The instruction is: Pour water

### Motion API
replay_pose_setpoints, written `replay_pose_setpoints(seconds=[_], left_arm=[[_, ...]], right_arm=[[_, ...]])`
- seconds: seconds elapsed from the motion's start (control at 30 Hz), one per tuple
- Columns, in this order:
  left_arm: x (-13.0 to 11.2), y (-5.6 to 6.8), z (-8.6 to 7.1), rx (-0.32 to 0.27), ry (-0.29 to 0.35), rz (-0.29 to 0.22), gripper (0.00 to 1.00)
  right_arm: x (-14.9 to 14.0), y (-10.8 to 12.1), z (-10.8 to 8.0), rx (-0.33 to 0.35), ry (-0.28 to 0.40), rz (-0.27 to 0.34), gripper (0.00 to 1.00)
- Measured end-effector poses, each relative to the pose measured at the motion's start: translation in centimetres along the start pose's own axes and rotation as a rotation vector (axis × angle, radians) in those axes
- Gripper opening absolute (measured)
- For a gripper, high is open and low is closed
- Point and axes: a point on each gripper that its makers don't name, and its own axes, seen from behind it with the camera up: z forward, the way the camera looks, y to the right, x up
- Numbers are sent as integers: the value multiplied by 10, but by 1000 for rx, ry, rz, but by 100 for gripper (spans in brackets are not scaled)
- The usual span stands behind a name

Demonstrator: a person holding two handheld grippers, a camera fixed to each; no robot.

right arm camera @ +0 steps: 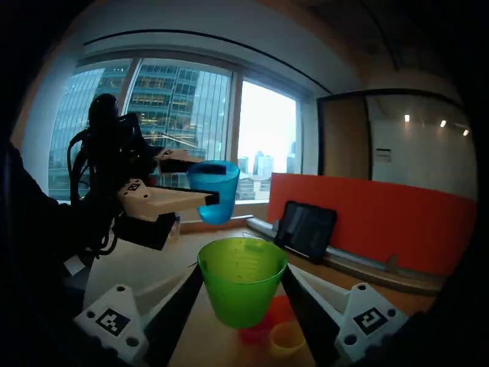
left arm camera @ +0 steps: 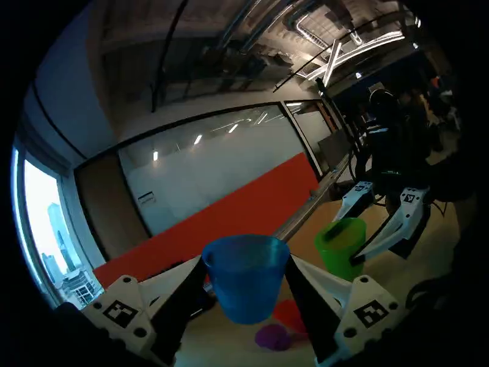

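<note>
A translucent blue cup (left arm camera: 246,278) sits upright between the fingers of my left gripper (left arm camera: 244,278), which is shut on it above the table. The same blue cup (right arm camera: 213,191) appears farther off in the right gripper view, held by the left gripper (right arm camera: 205,183) up and to the left. My right gripper (right arm camera: 242,287) is shut on a green cup (right arm camera: 242,289), held upright and lower than the blue one. In the left gripper view the green cup (left arm camera: 341,248) and the right gripper (left arm camera: 357,241) hang to the right. I cannot see water in either cup.
On the wooden table (right arm camera: 147,269) lie small cups: red (right arm camera: 278,309), yellow (right arm camera: 287,339), and a purple one (left arm camera: 273,336). A dark tablet (right arm camera: 305,229) leans against an orange partition (right arm camera: 379,214). Large windows (right arm camera: 183,122) stand behind. A dark sleeve (right arm camera: 36,232) holds the left gripper.
</note>
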Motion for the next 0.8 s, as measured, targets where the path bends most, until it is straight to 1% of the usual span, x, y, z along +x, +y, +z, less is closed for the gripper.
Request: replay_pose_setpoints(seconds=[0.27, 0.43, 0.6, 0.8], left_arm=[[12, -6, 4, 13, 3, 120, 87], [18, -7, 7, 15, 6, 188, 87], [23, -6, 8, 15, 8, 249, 87], [28, -10, 9, 21, 9, 312, 87]], right_arm=[[-8, -9, 11, 27, -5, 4, 91], [-11, -13, 19, 38, -10, 6, 91], [-14, -19, 25, 52, -12, 19, 91], [-20, -22, 33, 65, -20, 25, 91]])
